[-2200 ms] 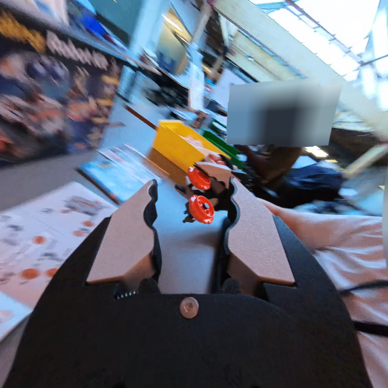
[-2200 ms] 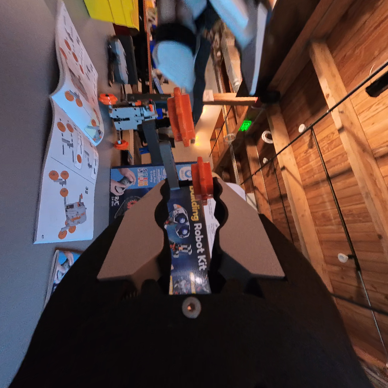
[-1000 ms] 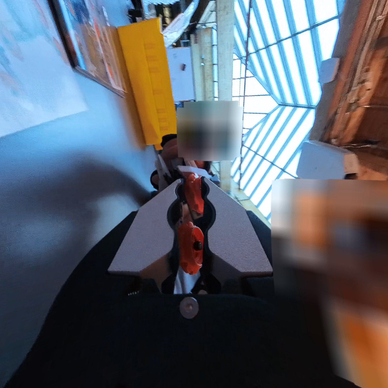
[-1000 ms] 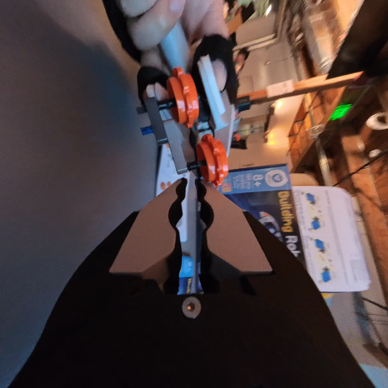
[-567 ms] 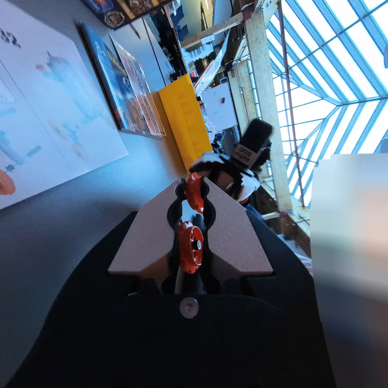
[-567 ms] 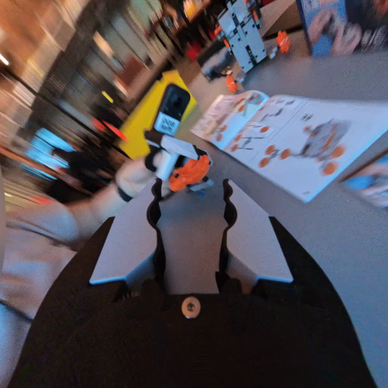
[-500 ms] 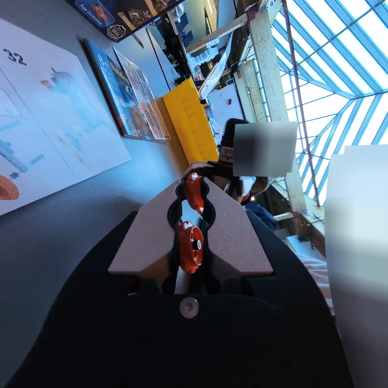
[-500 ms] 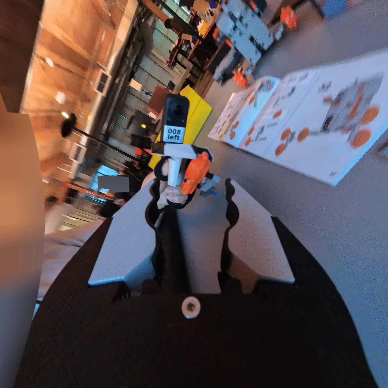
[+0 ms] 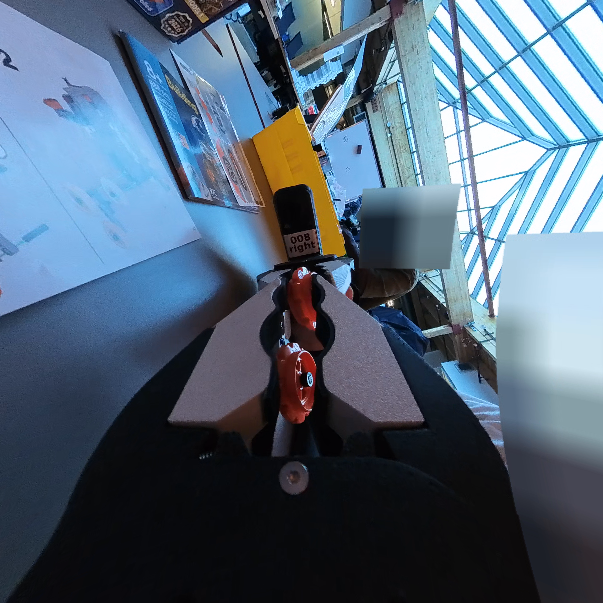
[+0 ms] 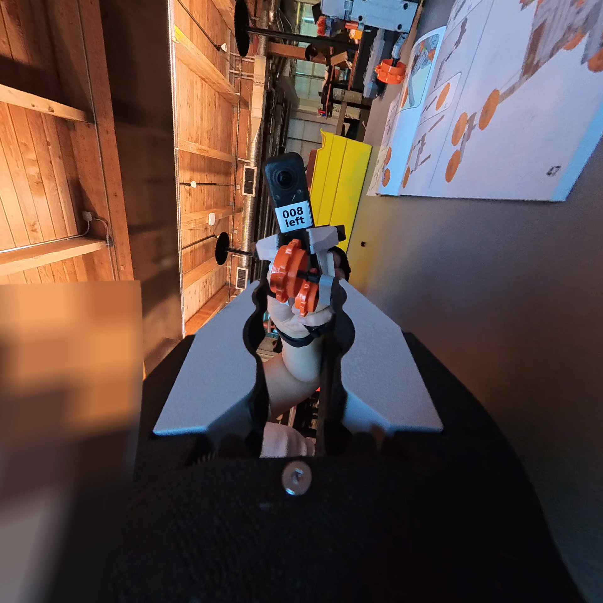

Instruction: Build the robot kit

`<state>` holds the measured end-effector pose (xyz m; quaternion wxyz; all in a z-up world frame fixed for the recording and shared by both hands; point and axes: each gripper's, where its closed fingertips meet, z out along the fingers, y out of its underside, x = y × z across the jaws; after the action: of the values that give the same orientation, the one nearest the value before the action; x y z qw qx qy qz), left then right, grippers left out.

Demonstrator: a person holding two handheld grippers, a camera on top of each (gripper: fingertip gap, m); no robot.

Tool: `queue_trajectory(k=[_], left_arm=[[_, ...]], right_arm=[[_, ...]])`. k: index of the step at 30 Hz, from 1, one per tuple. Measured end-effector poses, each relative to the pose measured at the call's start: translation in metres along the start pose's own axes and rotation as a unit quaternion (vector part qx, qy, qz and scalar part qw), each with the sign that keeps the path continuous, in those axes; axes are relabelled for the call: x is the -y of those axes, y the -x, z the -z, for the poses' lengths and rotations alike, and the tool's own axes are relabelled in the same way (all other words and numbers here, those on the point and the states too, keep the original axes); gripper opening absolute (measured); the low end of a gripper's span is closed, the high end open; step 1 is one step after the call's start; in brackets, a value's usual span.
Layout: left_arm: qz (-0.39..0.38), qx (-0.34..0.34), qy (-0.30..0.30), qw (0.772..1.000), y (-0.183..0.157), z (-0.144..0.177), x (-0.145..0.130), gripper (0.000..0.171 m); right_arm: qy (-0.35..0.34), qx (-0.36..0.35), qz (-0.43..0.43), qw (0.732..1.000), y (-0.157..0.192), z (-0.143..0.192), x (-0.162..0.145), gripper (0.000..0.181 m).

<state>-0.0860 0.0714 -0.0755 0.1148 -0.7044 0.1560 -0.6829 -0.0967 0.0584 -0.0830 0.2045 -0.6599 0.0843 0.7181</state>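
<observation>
Here, left hand-held gripper [image 9: 298, 293]: its tan fingers [image 9: 228, 368] are drawn in narrow and clamp a small toy assembly, which sits in the slot between them.
Toy assembly [image 9: 295, 381]: two orange toothed wheels on black axles fixed to a grey beam; one wheel sits deep in the slot near the palm, the other [image 9: 301, 303] at the fingertips. The right wrist view shows the same piece [image 10: 293, 280] held in the left hand-held gripper [image 10: 305, 248], with both wheels standing out to one side.
Right hand-held gripper [image 10: 298, 290]: its pale fingers [image 10: 222, 368] stand wide apart with nothing between them; it faces the left one and is close to the wheels, though whether it touches them cannot be told.
Person's hand [image 10: 300, 319]: bare, wearing a black strap, gripping the left tool's handle just behind the wheels.
Right tool seen from the left [image 9: 295, 222]: a black camera with a white label rises just beyond the left fingertips.
Bench [image 9: 81, 342]: grey, running past both tools.
Instruction booklet [image 10: 489, 124]: open on the bench, pages showing orange wheels and grey parts.
Kit box [image 9: 182, 130]: blue, lying flat beside the booklet.
Yellow bin [image 9: 293, 169]: beyond the box, behind the right tool's camera.
Grey model [image 10: 368, 13]: far off on the bench, with a loose orange wheel [image 10: 390, 70] near it.
</observation>
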Motion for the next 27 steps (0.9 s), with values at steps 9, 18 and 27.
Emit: queue_trajectory(k=[9, 18, 27], left_arm=[[0.001, 0.003, -0.001, 1.000, 0.0018, -0.0016, -0.0012, 0.010], [-0.043, 0.045, -0.004, 0.998, 0.0084, -0.0041, -0.0014, 0.008], [-0.068, 0.046, -0.004, 0.997, 0.0015, -0.0052, -0.0019, 0.009]], right_arm=[[0.003, 0.000, -0.017, 1.000, -0.0020, -0.0021, -0.0031, 0.038], [0.009, -0.013, -0.025, 1.000, -0.0040, 0.0026, -0.0050, 0.041], [0.015, 0.008, -0.034, 0.999, -0.0001, 0.0058, -0.0043, 0.038]])
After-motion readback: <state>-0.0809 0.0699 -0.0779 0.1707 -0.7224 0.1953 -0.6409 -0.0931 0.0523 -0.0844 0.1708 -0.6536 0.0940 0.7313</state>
